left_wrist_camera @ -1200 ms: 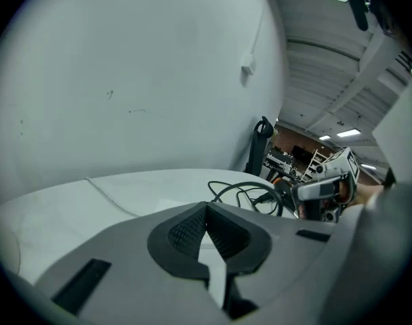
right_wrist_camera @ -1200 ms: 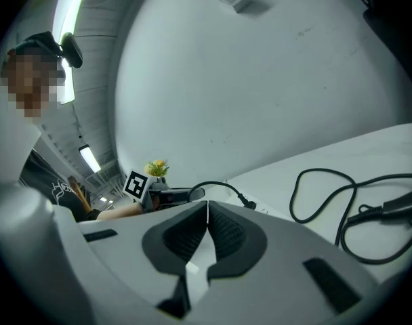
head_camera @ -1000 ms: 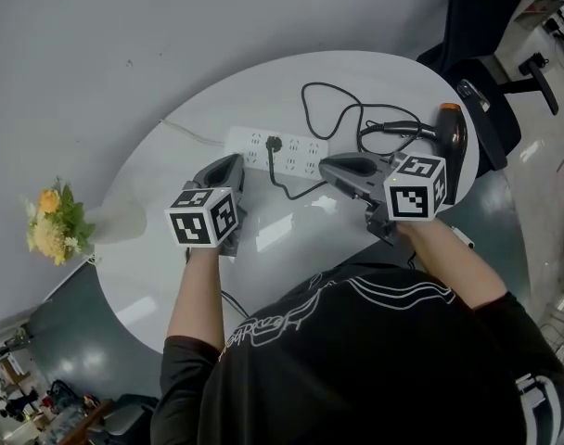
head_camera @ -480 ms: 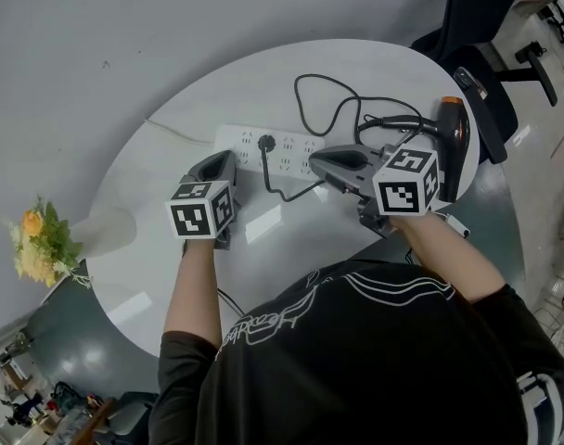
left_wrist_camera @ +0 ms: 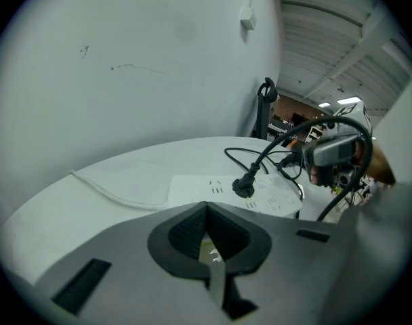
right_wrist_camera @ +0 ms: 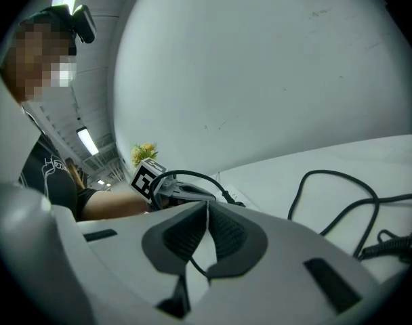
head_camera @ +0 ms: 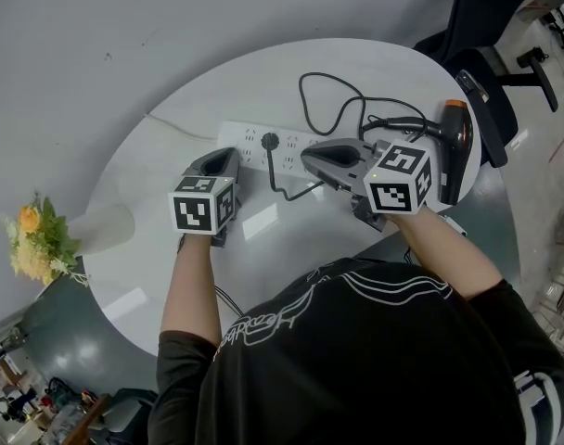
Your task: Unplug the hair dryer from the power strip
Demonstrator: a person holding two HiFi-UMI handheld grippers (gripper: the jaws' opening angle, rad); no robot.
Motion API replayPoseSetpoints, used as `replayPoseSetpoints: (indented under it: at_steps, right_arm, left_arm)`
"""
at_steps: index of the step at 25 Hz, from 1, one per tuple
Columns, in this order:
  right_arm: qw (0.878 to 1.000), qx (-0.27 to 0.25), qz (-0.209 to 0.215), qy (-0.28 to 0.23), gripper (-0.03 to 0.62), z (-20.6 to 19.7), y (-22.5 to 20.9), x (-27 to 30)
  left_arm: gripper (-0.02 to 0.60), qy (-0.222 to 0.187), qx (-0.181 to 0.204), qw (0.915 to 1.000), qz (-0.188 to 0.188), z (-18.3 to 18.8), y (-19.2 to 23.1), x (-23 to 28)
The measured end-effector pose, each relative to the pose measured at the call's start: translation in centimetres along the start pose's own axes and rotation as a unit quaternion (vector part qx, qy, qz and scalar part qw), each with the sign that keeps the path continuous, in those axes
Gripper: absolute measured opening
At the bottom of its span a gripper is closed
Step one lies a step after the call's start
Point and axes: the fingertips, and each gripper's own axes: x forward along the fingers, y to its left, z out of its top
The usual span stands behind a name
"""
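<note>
A white power strip (head_camera: 280,146) lies across the round white table (head_camera: 152,221). One black plug (head_camera: 271,142) sits in it, and its cord (head_camera: 287,193) loops toward the black hair dryer (head_camera: 455,146) with an orange end at the table's right edge. My left gripper (head_camera: 228,153) is shut and empty, with its tips just short of the strip's left part. In the left gripper view the plug (left_wrist_camera: 244,188) stands beyond the closed tips (left_wrist_camera: 206,207). My right gripper (head_camera: 306,157) is shut, to the right of the plug, with the cord (right_wrist_camera: 192,269) running on the table under it.
The strip's white lead (head_camera: 182,128) trails off to the left rim. A vase of yellow flowers (head_camera: 32,239) stands past the table's left edge. A black office chair (head_camera: 491,35) is behind the table at the right. A grey wall rises behind.
Both grippers have sunk closer to the table. The right one has also edged left toward the plug. Both stay shut.
</note>
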Motion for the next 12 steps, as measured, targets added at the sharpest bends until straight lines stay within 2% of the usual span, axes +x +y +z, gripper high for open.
replayPoseSetpoints:
  at_steps: [8, 12]
  right_arm:
    - [0.998, -0.057, 0.001, 0.028, 0.0, 0.0, 0.0, 2.6]
    - [0.994, -0.1, -0.012, 0.048, 0.006, 0.0, -0.8, 4.3]
  left_arm:
    - [0.002, -0.001, 0.002, 1.0, 0.001, 0.0, 0.0, 0.0]
    - [0.002, -0.002, -0.002, 1.0, 0.001, 0.0, 0.0, 0.0]
